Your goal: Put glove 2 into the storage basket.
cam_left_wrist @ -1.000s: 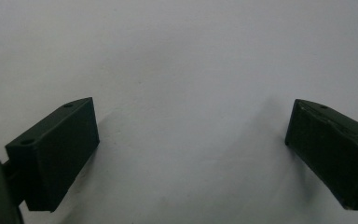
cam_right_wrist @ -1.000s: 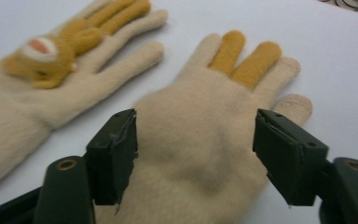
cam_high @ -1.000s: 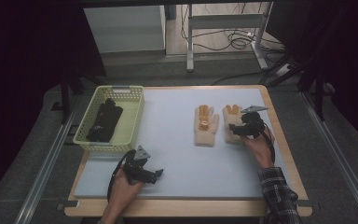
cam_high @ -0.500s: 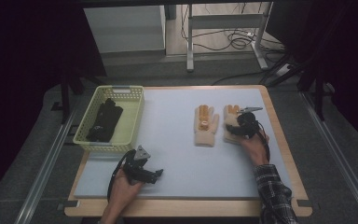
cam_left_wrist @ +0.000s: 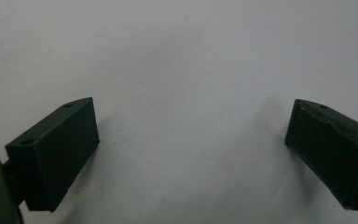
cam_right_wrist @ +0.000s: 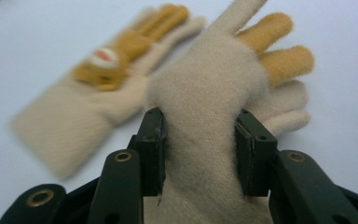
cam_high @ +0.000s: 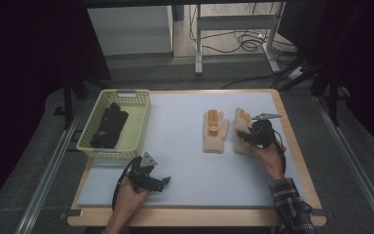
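Woollen glove, high view: the cream glove lies right of centre beside its twin; our right gripper sits on it.
Right gripper view: jaws have just been closing and now clamp the bunched wool; we should lift gently so it doesn't slip.
Left gripper view: left gripper with jaws wide apart over bare mat, detail unclear from above.

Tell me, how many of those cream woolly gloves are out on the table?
2. One cream glove lies flat mid-table; the other cream glove is beside it, pinched between the jaws of the right gripper. The yellow basket holds dark fabric, possibly more gloves.
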The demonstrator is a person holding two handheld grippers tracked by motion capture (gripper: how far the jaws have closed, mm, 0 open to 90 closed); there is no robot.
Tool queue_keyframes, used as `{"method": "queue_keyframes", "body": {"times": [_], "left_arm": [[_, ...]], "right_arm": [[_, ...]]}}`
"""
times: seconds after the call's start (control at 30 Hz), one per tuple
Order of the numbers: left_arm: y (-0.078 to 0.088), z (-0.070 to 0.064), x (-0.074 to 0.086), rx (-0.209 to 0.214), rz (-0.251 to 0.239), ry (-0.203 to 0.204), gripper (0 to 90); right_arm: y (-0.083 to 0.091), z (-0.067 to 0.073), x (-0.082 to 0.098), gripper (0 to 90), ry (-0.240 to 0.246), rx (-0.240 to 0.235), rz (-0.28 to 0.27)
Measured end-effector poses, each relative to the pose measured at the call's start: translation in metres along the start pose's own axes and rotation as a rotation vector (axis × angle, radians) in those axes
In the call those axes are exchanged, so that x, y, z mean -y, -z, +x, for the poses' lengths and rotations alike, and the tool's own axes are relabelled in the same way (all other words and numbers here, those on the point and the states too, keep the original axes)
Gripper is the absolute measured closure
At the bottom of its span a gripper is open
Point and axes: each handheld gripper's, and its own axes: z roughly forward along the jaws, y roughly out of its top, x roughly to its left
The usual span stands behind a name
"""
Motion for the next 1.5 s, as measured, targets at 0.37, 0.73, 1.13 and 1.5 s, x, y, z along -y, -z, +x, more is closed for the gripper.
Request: {"method": "queue_keyframes", "body": {"times": [0.37, 0.73, 1.13, 1.5], "left_arm": [[0.000, 0.000, 0.000, -0.001, 0.000, -0.003, 2.9], [0.000, 0.000, 0.000, -0.002, -0.005, 0.004, 2.9], [0.000, 0.000, 0.000, -0.001, -0.004, 0.004, 2.9], [0.000, 0.000, 0.000, -0.001, 0.000, -0.002, 2.9]], "right_arm": [[0.049, 0.065, 0.002, 56.4, 0.092, -0.156, -0.059], [0.023, 0.150, 0.027, 54.2, 0.207, -0.224, 0.026], [0.025, 0.142, 0.032, 38.7, 0.189, -0.224, 0.019], [0.025, 0.123, 0.071, 71.9, 0.170, -0.249, 0.102]]}}
